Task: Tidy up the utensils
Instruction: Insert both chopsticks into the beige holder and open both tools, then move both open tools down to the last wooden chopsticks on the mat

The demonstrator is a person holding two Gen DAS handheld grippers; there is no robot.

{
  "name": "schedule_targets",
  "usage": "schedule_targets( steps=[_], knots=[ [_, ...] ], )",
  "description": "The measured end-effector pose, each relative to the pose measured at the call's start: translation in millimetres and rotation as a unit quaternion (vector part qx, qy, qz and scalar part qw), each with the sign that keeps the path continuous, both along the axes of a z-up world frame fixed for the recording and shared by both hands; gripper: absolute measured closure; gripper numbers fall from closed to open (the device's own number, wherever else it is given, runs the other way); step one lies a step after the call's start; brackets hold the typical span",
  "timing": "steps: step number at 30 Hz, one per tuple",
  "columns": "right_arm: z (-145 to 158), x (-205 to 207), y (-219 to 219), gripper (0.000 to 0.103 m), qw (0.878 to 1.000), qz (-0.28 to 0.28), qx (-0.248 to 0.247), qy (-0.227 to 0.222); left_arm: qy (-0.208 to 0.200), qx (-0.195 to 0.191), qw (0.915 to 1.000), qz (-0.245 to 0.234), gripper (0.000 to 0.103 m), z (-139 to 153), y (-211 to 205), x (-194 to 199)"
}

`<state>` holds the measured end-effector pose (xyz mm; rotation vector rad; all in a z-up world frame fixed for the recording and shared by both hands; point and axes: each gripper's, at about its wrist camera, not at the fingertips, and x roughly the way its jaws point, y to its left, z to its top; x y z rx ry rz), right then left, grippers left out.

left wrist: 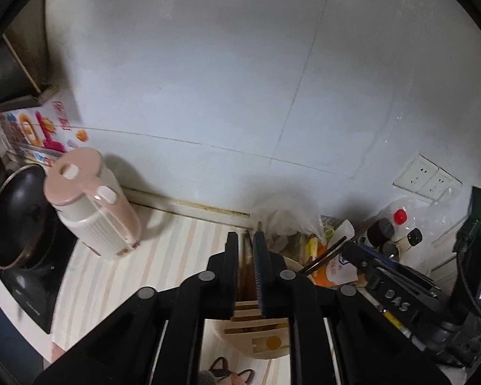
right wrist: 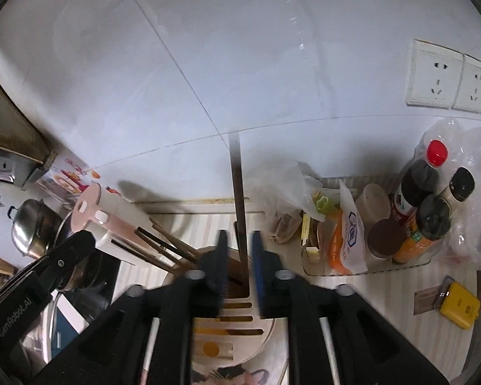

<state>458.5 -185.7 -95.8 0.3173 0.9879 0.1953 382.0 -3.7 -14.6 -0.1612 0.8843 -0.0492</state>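
A cream utensil holder [left wrist: 266, 337] with slots stands on the striped counter, below both grippers; it also shows in the right wrist view [right wrist: 234, 333]. My left gripper [left wrist: 247, 240] is shut on a bundle of wooden chopsticks [left wrist: 247, 256] that reach down into the holder. In the right wrist view those chopsticks [right wrist: 163, 243] lean left out of the holder. My right gripper [right wrist: 239, 240] has narrow jaws around the upright metal handle [right wrist: 237, 179] of a utensil that stands in the holder; contact is unclear. The right gripper's body [left wrist: 388, 276] shows at the right of the left view.
A pink-lidded jug [left wrist: 93, 202] and a black pan [left wrist: 19, 221] on a hob are at the left. A clear tray [right wrist: 368, 266] with sauce bottles [right wrist: 423, 192] and bags is at the right. A yellow box [right wrist: 458, 304] lies near the counter's right edge. Wall sockets [right wrist: 445, 77] are above.
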Motion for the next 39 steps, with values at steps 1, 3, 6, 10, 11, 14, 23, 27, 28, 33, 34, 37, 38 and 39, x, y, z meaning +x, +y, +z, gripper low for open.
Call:
schedule_targets(
  steps=[1, 3, 6, 10, 11, 14, 23, 27, 28, 33, 34, 37, 38, 39],
  knots=[
    [2, -4, -5, 0.07, 1.0, -0.004, 0.001, -0.002, -0.009, 0.008, 0.9999, 0.004, 0.074, 5, 1, -6],
    [7, -13, -15, 0.065, 1.0, -0.015, 0.009, -0.003, -0.021, 0.012, 0.9996, 0.016, 0.022, 10, 6, -12],
    [12, -29, -30, 0.053, 0.999, -0.03, 0.01, -0.006, -0.036, 0.014, 0.9989, 0.028, 0.012, 11, 14, -29],
    [10, -61, -51, 0.04, 0.998, -0.059, 0.003, -0.008, -0.031, 0.052, 0.9973, 0.042, 0.0, -8, 17, -51],
    [8, -69, -56, 0.038, 0.998, -0.068, 0.001, -0.01, -0.028, 0.057, 0.9972, 0.04, 0.0, -16, 17, -57],
    [-7, -95, -73, 0.033, 0.996, -0.092, -0.007, -0.007, -0.009, 0.074, 0.9966, 0.035, 0.0, -43, 14, -71],
    [-101, -150, -103, 0.033, 0.986, -0.117, -0.059, 0.099, 0.105, 0.114, 0.9878, -0.011, 0.0, -162, -25, -105],
    [-150, -172, -118, 0.033, 0.977, -0.129, -0.074, 0.155, 0.156, 0.127, 0.9786, -0.044, 0.0, -210, -49, -118],
    [-158, -176, -120, 0.033, 0.975, -0.129, -0.076, 0.165, 0.17, 0.131, 0.9751, -0.056, 0.0, -223, -57, -121],
    [-195, -191, -129, 0.033, 0.965, -0.13, -0.093, 0.206, 0.212, 0.141, 0.963, -0.089, 0.0, -261, -82, -131],
    [-202, -194, -132, 0.033, 0.963, -0.131, -0.095, 0.214, 0.217, 0.139, 0.9616, -0.093, 0.0, -266, -84, -132],
    [-219, -199, -135, 0.033, 0.958, -0.133, -0.101, 0.234, 0.225, 0.144, 0.9584, -0.102, 0.0, -278, -94, -136],
    [-222, -201, -136, 0.033, 0.956, -0.133, -0.102, 0.239, 0.229, 0.145, 0.9567, -0.107, 0.0, -282, -98, -136],
    [-227, -203, -137, 0.033, 0.955, -0.133, -0.102, 0.245, 0.231, 0.145, 0.9557, -0.111, 0.0, -285, -101, -136]
  ],
)
